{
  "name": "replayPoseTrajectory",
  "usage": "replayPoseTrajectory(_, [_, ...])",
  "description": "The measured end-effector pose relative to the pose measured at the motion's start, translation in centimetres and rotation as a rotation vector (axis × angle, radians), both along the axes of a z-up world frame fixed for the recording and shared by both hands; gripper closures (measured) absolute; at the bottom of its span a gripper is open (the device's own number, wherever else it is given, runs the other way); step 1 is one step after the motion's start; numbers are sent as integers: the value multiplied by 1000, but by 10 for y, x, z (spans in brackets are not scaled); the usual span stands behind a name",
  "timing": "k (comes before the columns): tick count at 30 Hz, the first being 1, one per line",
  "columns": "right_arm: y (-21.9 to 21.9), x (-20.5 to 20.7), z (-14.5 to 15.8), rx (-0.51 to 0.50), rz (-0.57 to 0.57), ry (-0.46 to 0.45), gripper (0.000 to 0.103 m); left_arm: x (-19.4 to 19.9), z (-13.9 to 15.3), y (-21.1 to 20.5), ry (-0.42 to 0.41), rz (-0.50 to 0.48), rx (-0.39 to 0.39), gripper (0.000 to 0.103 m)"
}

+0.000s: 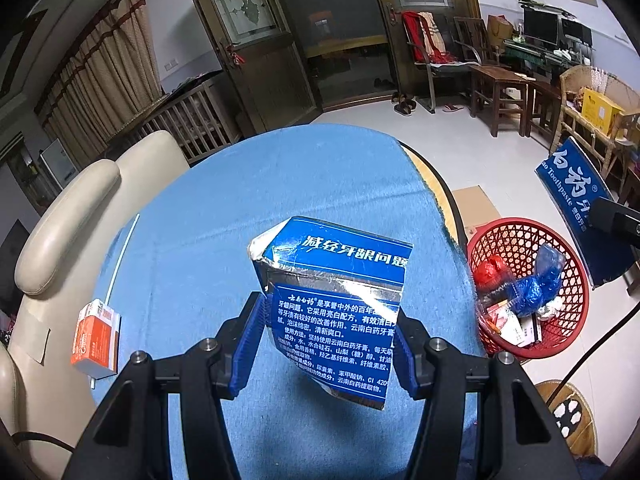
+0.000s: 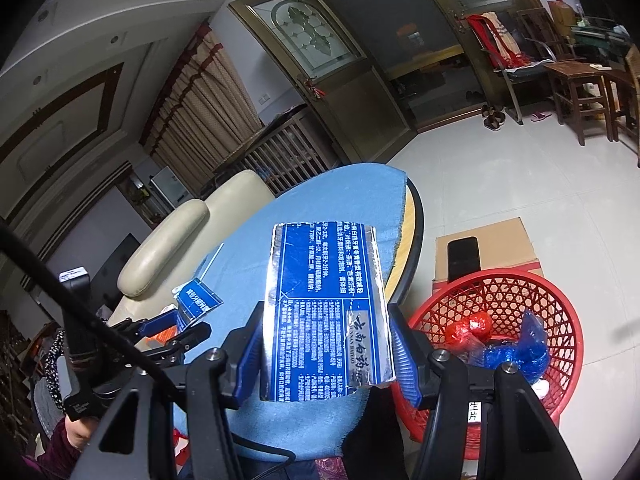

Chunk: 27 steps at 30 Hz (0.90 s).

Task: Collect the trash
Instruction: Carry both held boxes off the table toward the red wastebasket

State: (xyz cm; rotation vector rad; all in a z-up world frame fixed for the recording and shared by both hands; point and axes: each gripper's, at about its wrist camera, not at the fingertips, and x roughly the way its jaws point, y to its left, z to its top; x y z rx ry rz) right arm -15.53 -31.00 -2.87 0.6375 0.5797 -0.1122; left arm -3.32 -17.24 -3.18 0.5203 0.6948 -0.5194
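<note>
My left gripper [image 1: 330,312] is shut on a torn blue toothpaste box piece [image 1: 336,304] with white print, held above the blue cloth-covered round table [image 1: 200,240]. My right gripper [image 2: 326,316] is shut on a second flattened blue and silver toothpaste box piece [image 2: 324,312], held over the table's right part. In the right wrist view the left gripper [image 2: 180,320] shows at the left with its blue piece [image 2: 198,300]. A red mesh basket [image 1: 568,312] [image 2: 560,308] stands on the floor right of the table, holding red and blue wrappers and papers.
An orange and white small box [image 1: 96,336] and a thin white strip [image 1: 120,256] lie on the table's left side. A cream sofa [image 1: 64,224] runs behind the table. A cardboard box [image 2: 488,248] with a dark phone on it sits beyond the basket. Wooden chairs stand at far right.
</note>
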Motion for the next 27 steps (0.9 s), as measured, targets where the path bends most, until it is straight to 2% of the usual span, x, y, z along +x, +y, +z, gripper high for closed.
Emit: replayPoseTrajectory(27, [-3,-1,-7,18,-8,11,44,-6,-12,-9,26,-37,39,44])
